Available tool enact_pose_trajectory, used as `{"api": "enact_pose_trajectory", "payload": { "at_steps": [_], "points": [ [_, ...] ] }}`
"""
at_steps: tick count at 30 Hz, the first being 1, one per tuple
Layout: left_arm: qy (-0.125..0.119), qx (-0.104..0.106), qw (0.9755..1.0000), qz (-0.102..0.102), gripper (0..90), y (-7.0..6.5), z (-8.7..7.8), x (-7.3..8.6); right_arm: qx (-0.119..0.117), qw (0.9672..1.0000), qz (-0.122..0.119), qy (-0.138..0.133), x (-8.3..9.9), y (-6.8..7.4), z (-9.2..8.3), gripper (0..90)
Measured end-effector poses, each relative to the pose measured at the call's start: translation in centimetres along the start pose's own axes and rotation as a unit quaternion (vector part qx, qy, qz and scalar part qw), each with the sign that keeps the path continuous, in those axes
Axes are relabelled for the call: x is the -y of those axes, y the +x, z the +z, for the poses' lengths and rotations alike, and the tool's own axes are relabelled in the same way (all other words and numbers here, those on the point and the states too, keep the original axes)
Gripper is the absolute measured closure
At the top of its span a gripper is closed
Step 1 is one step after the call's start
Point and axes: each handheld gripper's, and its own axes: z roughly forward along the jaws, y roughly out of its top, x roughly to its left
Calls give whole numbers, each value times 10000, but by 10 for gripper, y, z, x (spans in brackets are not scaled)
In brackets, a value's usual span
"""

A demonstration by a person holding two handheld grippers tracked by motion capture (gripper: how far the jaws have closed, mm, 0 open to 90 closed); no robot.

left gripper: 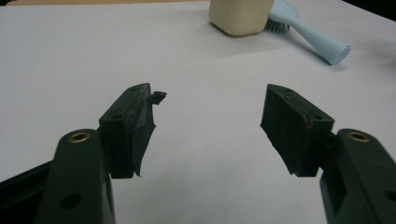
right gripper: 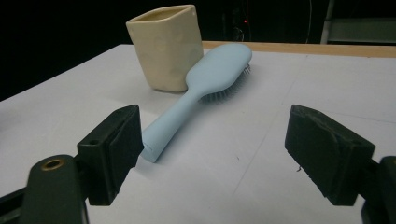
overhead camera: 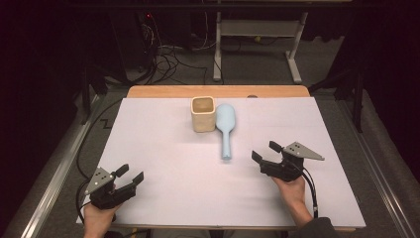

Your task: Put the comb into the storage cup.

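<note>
Here, both my hands rest low at the near side of the table (overhead camera: 148,208), which is covered with a white sheet, with bare wood showing along the far edge. My left gripper (overhead camera: 130,174) sits near the near-left corner, its jaws spread wide with nothing between them; in the left gripper view its two black pads (left gripper: 133,121) stand well apart over bare white surface. My right gripper (overhead camera: 266,151) sits at the near right, angled toward the middle, jaws likewise spread and holding nothing, the grey three-cornered plate (overhead camera: 303,150) on top of it. Toward the far middle stands a cream square cup (overhead camera: 203,114), upright and open at the top. Just beside it on its right lies a light blue hairbrush (overhead camera: 226,130), bristles down, its head up against the cup and its handle pointing back toward me. In the right gripper view the handle's end (right gripper: 154,147) lies just ahead of my jaws, apart from them.
</note>
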Motion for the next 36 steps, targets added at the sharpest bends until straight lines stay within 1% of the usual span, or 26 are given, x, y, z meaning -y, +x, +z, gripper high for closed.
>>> {"api": "enact_pose_trajectory", "payload": {
  "at_steps": [4,9,17,18,19,20,21,24,26,29,30,34,35,36],
  "points": [
    [13,7,10000,-6,346,0,0,0,-54,10000,17,66,-3,1,6,192],
    [19,1,10000,4,346,0,0,0,-75,9999,-59,125,-8,4,14,192],
    [18,11,10000,9,346,0,0,0,-93,9994,-138,302,-16,9,25,193],
    [17,12,10000,11,346,0,0,0,-101,9992,-153,349,-17,9,27,193],
    [17,14,10000,10,346,0,0,0,-125,9987,-172,460,-19,11,30,194],
    [13,14,10000,11,346,0,1,0,-125,9987,-172,460,-19,11,30,194],
    [13,13,10000,13,346,-1,1,0,-141,9984,-192,518,-20,11,31,194],
    [11,16,10000,13,346,-1,1,0,-262,9970,-220,688,-24,13,36,194],
    [11,17,10000,12,346,-1,1,0,-316,9957,-294,816,-26,14,39,197],
    [7,24,10000,16,346,-1,0,0,-403,9913,-396,1190,-30,17,49,232],
    [6,25,10000,16,346,-1,0,0,-403,9913,-396,1190,-30,17,49,232],
    [5,29,10000,16,346,-1,0,0,-387,9883,-397,1420,-36,19,56,256],
    [4,32,10000,21,346,-1,0,0,-377,9879,-419,1445,-37,19,57,261],
    [-1,34,10000,21,346,-1,0,0,-363,9868,-438,1517,-40,20,59,270]
  ]
}}
